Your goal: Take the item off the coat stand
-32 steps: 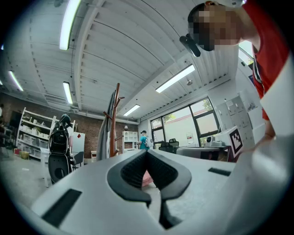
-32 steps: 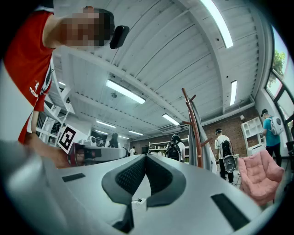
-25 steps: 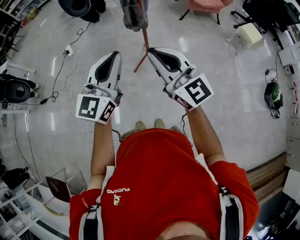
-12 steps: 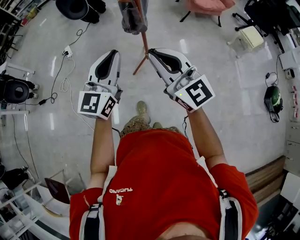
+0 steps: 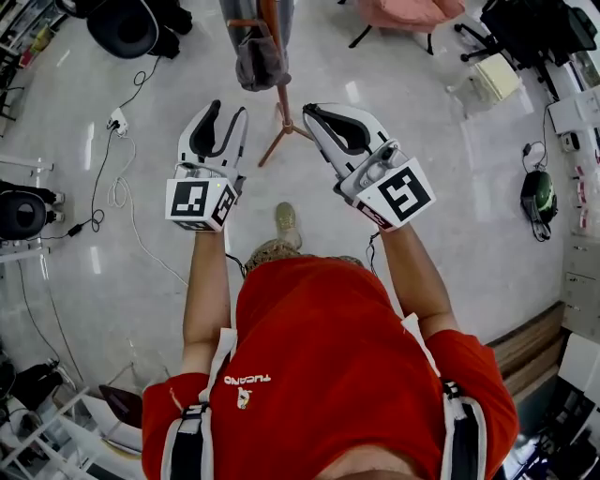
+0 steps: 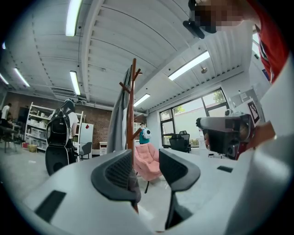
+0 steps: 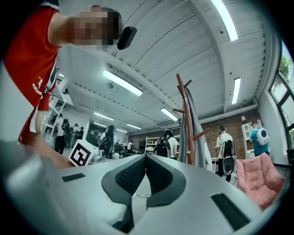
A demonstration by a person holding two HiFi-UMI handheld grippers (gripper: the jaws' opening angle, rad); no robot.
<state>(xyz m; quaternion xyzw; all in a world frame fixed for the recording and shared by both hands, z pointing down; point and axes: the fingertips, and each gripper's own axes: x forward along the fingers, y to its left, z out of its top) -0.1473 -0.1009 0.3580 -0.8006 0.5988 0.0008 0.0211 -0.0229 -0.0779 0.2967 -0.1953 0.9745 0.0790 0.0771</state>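
You face the coat stand (image 5: 282, 105), grey garment (image 5: 255, 58) not yet taken; left gripper (image 5: 228, 110) opening on nothing, right gripper (image 5: 309, 112) closed, empty.

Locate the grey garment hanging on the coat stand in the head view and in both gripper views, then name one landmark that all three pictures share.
Head view: the grey garment is at the top edge, left of centre, beside the wooden pole.
Left gripper view: centre of the picture, just left of the pole.
Right gripper view: right of centre, hanging on both sides of the pole.
Shared landmark: the pink chair.
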